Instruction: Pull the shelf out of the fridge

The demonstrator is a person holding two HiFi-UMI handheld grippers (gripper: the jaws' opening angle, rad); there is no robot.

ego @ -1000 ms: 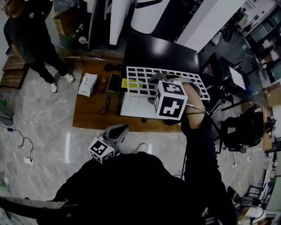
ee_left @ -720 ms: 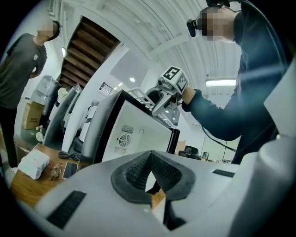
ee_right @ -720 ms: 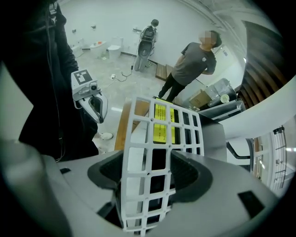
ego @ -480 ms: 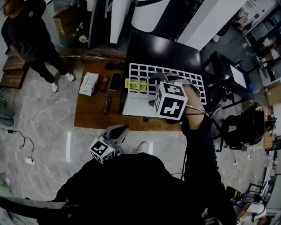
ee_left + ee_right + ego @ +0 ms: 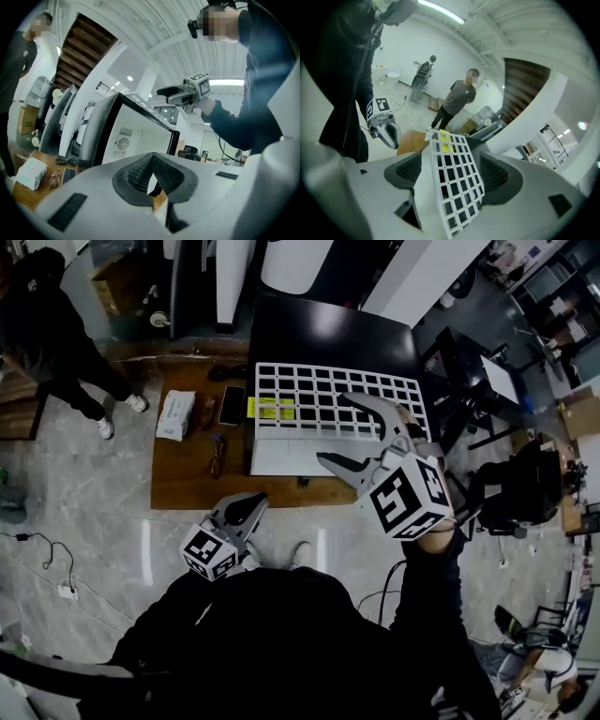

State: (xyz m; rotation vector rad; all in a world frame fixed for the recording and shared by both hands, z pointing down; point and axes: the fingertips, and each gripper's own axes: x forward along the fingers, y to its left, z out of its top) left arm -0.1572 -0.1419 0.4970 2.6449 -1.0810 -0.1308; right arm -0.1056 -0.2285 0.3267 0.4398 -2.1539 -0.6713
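The white wire shelf (image 5: 328, 399) lies flat on top of the small fridge (image 5: 328, 329), with a yellow label near its left end. My right gripper (image 5: 335, 428) hovers over the shelf's near edge; its jaws have just been opening and now stand wide, with nothing pressed between the pads. In the right gripper view the shelf (image 5: 454, 173) shows in the gap between the jaws, untouched. My left gripper (image 5: 249, 508) is shut and empty, low and near my body, apart from the fridge. The left gripper view shows the fridge's white side (image 5: 136, 136) and the right gripper (image 5: 176, 96) above it.
The fridge stands on a low wooden platform (image 5: 187, 479) that carries a tissue pack (image 5: 175, 415), a phone (image 5: 231, 404) and glasses (image 5: 217, 457). A person (image 5: 47, 334) stands at the far left. A black chair (image 5: 511, 493) is at the right. Cables (image 5: 47, 559) lie on the floor.
The right gripper has let go of the shelf, opened wide, and risen back towards me. The shelf stays on the fridge top. The left gripper has hardly moved.
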